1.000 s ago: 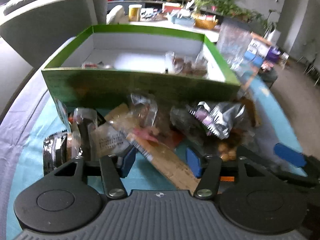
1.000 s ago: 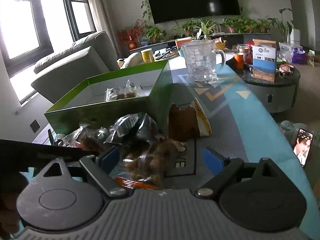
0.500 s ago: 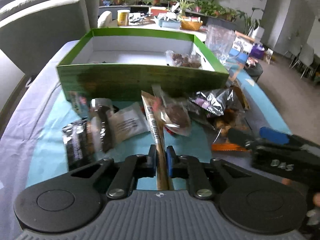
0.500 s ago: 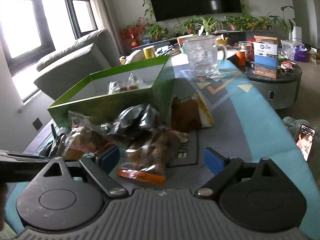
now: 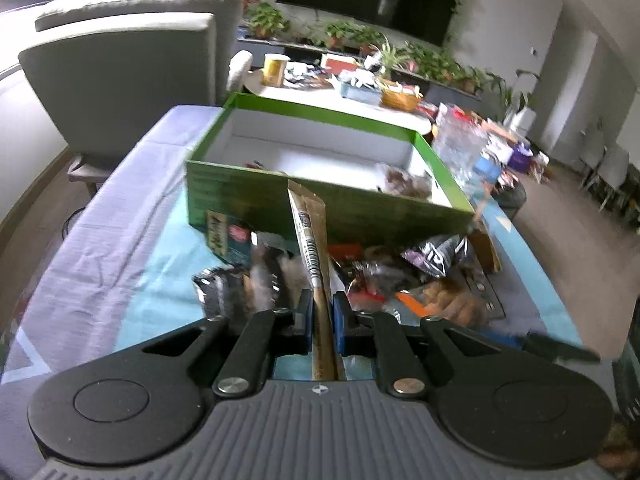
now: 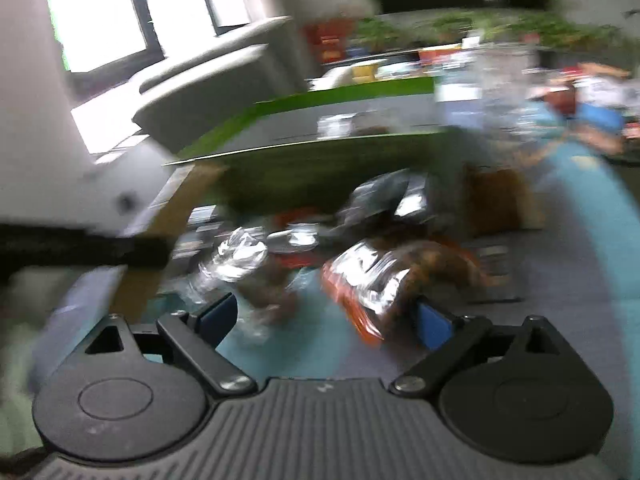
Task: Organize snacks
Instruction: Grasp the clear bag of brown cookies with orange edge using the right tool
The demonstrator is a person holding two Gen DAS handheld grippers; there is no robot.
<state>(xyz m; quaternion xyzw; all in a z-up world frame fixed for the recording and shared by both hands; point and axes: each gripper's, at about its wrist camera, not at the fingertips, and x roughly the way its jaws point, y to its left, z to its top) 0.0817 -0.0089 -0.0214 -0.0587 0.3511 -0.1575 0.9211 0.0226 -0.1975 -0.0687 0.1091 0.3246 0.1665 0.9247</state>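
My left gripper [image 5: 321, 322] is shut on a long flat brown snack packet [image 5: 310, 232] and holds it lifted, its far end level with the front wall of the green box [image 5: 256, 196]. The box is white inside and holds a few snack bags [image 5: 404, 178]. A heap of snack packets [image 5: 400, 276] lies on the table in front of the box. My right gripper [image 6: 326, 320] is open and low over the heap, close to an orange-edged bag of brown snacks [image 6: 392, 280]. The right wrist view is blurred.
A glass mug [image 5: 460, 148] stands right of the box. A grey armchair [image 5: 128, 60] is behind on the left. A brown packet [image 5: 486, 246] leans by the box's right corner. The left gripper's arm [image 6: 80, 246] crosses the right wrist view at left.
My left gripper closed on the long brown packet, then lifted it toward the box. My right gripper has moved left and down over the heap, still open.
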